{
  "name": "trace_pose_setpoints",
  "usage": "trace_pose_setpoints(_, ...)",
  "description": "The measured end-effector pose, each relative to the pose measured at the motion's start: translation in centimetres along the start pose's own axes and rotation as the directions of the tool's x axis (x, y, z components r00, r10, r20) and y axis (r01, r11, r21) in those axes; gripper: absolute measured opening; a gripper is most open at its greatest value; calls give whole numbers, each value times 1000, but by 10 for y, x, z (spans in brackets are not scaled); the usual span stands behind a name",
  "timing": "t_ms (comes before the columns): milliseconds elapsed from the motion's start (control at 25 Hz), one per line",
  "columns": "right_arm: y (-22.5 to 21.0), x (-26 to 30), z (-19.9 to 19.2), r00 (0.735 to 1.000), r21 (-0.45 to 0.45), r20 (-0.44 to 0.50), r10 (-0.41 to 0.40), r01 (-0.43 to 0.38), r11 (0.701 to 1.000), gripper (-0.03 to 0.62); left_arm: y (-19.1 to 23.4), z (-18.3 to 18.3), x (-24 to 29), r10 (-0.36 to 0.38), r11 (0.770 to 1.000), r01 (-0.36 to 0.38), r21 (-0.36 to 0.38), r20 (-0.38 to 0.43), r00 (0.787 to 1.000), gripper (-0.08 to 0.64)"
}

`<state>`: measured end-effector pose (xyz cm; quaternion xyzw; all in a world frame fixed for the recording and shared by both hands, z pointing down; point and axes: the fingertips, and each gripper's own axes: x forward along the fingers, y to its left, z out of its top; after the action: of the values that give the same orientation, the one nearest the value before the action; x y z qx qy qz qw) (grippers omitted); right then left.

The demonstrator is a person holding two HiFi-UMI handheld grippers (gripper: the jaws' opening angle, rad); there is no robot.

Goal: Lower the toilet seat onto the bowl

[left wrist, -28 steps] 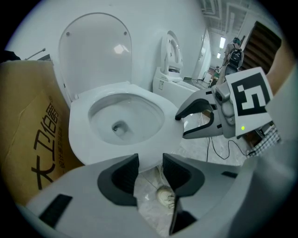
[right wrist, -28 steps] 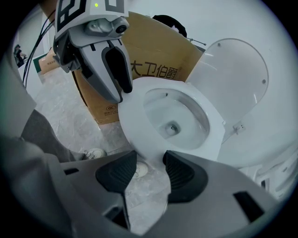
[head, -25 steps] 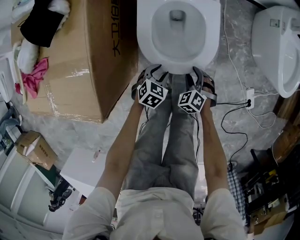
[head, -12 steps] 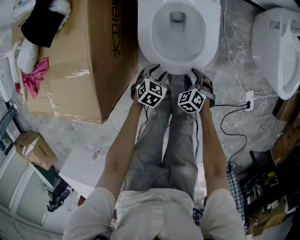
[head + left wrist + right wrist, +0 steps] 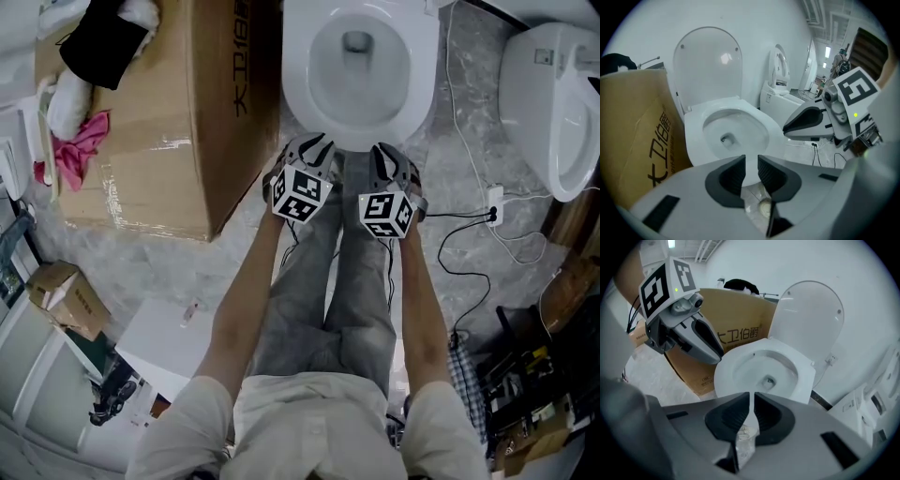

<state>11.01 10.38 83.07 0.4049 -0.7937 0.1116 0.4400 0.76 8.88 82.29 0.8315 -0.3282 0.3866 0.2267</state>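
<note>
Toilet seat (image 5: 708, 65) upright at bowl's (image 5: 417, 94) far end, dead ahead of left gripper (image 5: 751, 164) and right gripper (image 5: 751, 401) at near rim, equally close, jaws just narrowed to slits, empty.

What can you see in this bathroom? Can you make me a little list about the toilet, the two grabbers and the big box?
lid: white toilet lid, standing upright
seat: toilet seat, looks flat down on the bowl
left gripper: in front of the toilet; jaws have just been closing, small gap left, nothing between them
right gripper: beside the left one; jaws have just been closing, thin gap left, nothing between them
box: cardboard box, on the floor beside the toilet
</note>
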Motion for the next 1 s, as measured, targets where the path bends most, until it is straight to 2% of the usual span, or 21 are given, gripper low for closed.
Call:
trace_pose_setpoints(120, -15, -18, 29, 998, 48, 66, -18, 15, 999, 10, 4, 24, -20, 18, 1000, -18, 9, 57, 998, 66)
trace_pose_setpoints(400, -60, -73, 100, 977, 112, 203, -69, 47, 993, 6, 10, 88, -70, 52, 998, -57, 23, 191, 980, 18)
trace_pose_setpoints(560, -81, -108, 139, 957, 132, 278, -86, 51, 990, 6, 12, 125, -99, 66, 997, -73, 17, 268, 961, 14)
trace_pose_setpoints(720, -99, -147, 182, 923, 159, 371, -103, 46, 986, 5, 12, 160, -129, 78, 996, -88, 12, 340, 937, 14)
trace_pose_setpoints(1000, -111, -180, 212, 904, 153, 414, -108, 48, 987, 5, 13, 205, -164, 92, 993, -112, 23, 424, 901, 14)
